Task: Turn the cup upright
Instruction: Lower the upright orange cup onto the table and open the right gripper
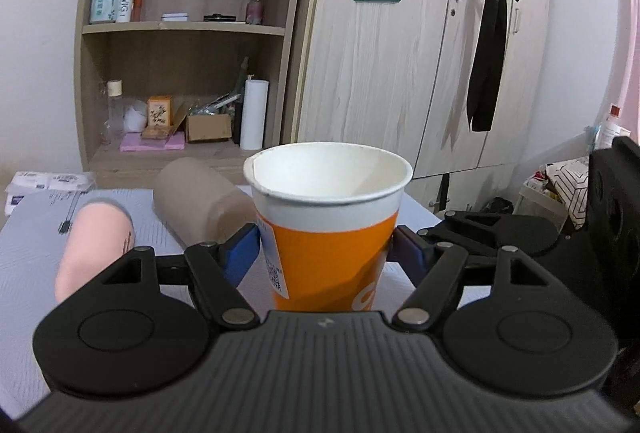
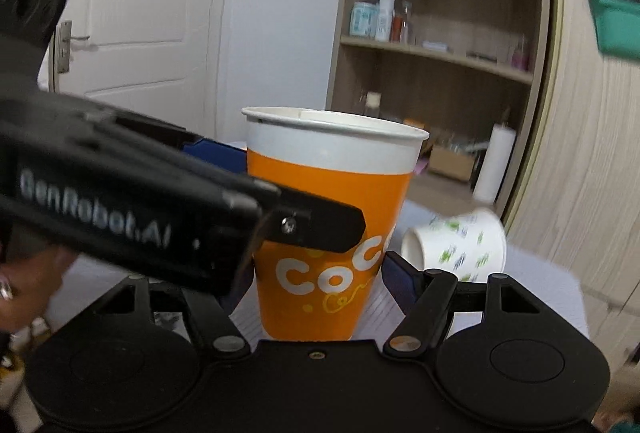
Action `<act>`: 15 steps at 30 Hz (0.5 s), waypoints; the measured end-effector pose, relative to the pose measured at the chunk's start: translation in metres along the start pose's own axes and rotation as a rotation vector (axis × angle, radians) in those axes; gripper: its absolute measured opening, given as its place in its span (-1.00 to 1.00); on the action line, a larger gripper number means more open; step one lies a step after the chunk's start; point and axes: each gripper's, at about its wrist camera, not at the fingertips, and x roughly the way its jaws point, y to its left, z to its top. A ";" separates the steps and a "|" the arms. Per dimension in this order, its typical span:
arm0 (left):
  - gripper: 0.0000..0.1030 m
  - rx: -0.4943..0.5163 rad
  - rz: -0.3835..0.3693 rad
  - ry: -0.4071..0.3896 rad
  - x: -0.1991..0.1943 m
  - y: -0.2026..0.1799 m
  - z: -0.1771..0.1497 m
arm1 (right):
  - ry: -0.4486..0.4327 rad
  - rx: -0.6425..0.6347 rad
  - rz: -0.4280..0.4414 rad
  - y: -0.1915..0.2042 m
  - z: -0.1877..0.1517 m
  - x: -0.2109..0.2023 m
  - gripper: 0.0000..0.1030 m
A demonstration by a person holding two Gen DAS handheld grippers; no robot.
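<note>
An orange and white paper cup (image 1: 328, 229) stands mouth up between the blue pads of my left gripper (image 1: 326, 247), which is shut on its sides. The same cup (image 2: 328, 217) fills the middle of the right wrist view, between the fingers of my right gripper (image 2: 316, 281). Its right pad (image 2: 396, 277) sits at the cup's wall. Its left pad is hidden behind the left gripper's black body (image 2: 120, 201), so I cannot tell whether it grips. The cup's base is hidden in both views.
A brown cup (image 1: 200, 201) and a pink cup (image 1: 94, 245) lie on their sides on the white table (image 1: 24, 273). A white cup with green print (image 2: 456, 245) lies on its side to the right. A shelf unit (image 1: 188, 33) and wardrobe (image 1: 400, 73) stand behind.
</note>
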 end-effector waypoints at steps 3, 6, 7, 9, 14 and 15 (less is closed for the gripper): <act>0.40 -0.011 -0.008 -0.013 0.004 0.008 0.002 | -0.050 -0.042 -0.015 -0.002 -0.001 0.009 0.47; 0.40 -0.017 0.004 -0.003 0.012 0.010 0.002 | -0.035 -0.016 -0.010 -0.006 0.000 0.017 0.47; 0.40 -0.005 0.011 -0.003 0.013 0.008 0.001 | -0.033 -0.016 -0.014 -0.006 0.000 0.020 0.47; 0.40 0.002 0.013 0.014 0.018 0.008 0.000 | -0.013 -0.038 -0.031 -0.004 0.000 0.026 0.48; 0.40 -0.044 -0.007 0.012 0.022 0.009 -0.002 | -0.007 -0.067 -0.045 -0.005 -0.006 0.032 0.52; 0.40 -0.037 -0.002 0.012 0.022 0.007 -0.002 | -0.005 -0.062 -0.042 -0.006 -0.006 0.031 0.52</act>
